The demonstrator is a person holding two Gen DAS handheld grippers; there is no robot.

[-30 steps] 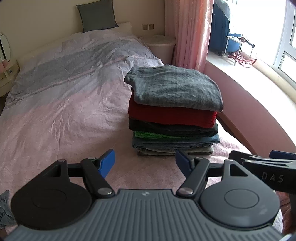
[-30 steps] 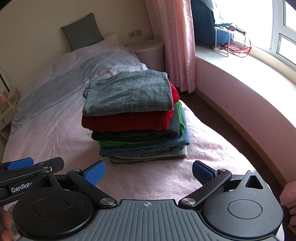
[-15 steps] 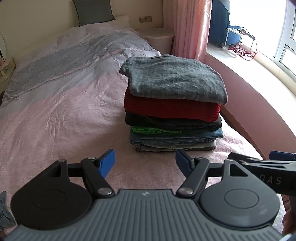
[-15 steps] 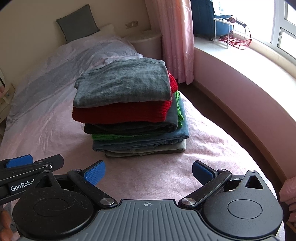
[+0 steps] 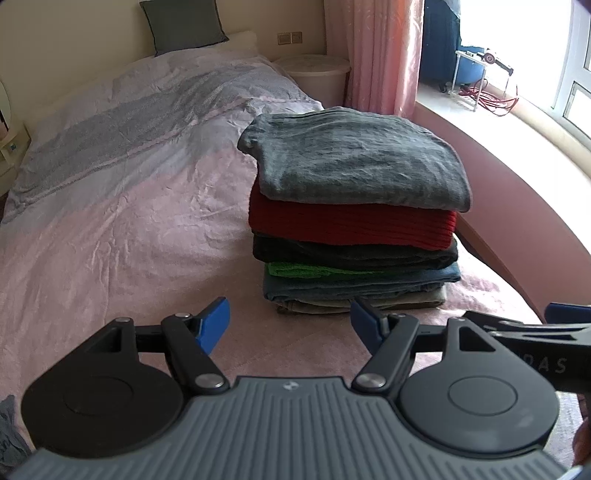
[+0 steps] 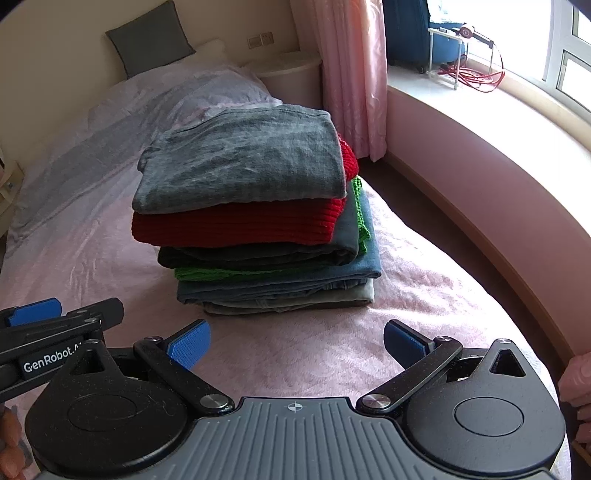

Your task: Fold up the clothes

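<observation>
A stack of several folded clothes stands on the pink bed. A grey garment lies on top, with a red knit under it, then dark, green, blue and beige layers. My left gripper is open with nothing between its blue pads, just short of the stack's front left corner. My right gripper is open and empty too, in front of the stack. Each gripper's tip shows at the edge of the other's view.
A pink curved window ledge runs along the bed's right side. Pink curtains and a round white side table stand behind the stack. A grey pillow leans at the headboard. A scrap of grey-blue cloth lies at the lower left.
Both grippers have moved forward toward the stack, which now looks larger and nearer. Their jaws have stayed open.
</observation>
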